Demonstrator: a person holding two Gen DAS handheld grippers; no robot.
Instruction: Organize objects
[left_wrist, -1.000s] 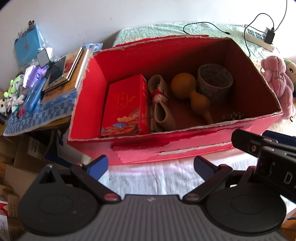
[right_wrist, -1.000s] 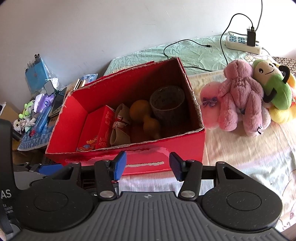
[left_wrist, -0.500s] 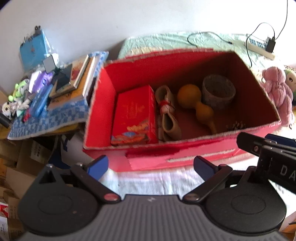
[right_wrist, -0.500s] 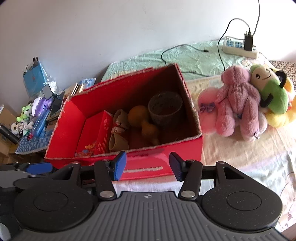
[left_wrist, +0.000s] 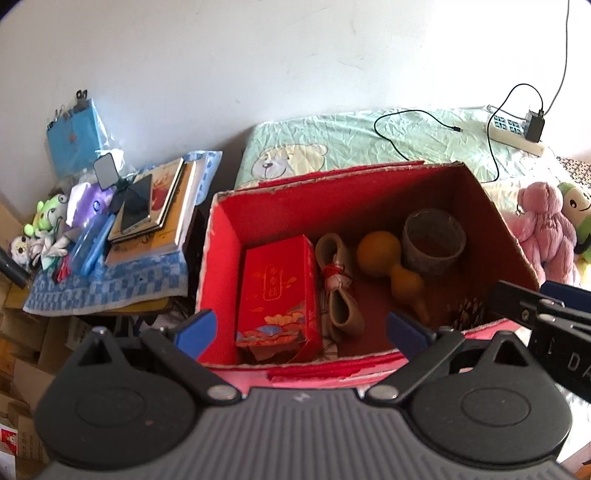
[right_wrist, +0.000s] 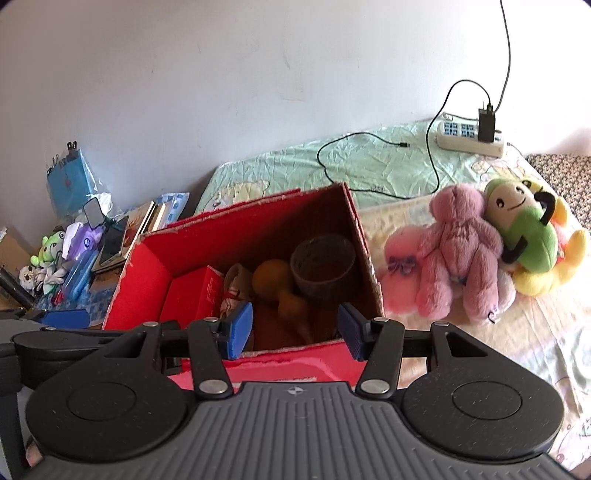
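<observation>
Both of your grippers have come forward and higher since a second ago, so the red cardboard box (left_wrist: 221, 266) now sits right under the fingertips in each wrist view. Your left gripper (left_wrist: 301, 328) has its jaws spread wide with nothing between them, hanging over the box's near edge; your right gripper (right_wrist: 293, 328) is parted less widely and is likewise empty, over the near edge toward the box's right end.

You have the box on the bed (left_wrist: 332, 136), its left wall at the bed's left edge. Inside it, from left to right, you can see a red gift carton (left_wrist: 277, 291) by the left wall, a beige bundle tied with red string (left_wrist: 338, 284) touching it, an orange gourd (left_wrist: 391, 262), and a grey cup (left_wrist: 434, 240) standing upright near the far right corner, touching the gourd.

Beyond the box's right wall a pink plush bear (right_wrist: 461, 251) lies on the bed, with a green plush toy (right_wrist: 524, 229) leaning against it. A power strip (right_wrist: 469, 138) rests near the bed's far edge. Off the bed's left edge, books (left_wrist: 162, 206) are stacked on a blue checked cloth (left_wrist: 110, 284).
</observation>
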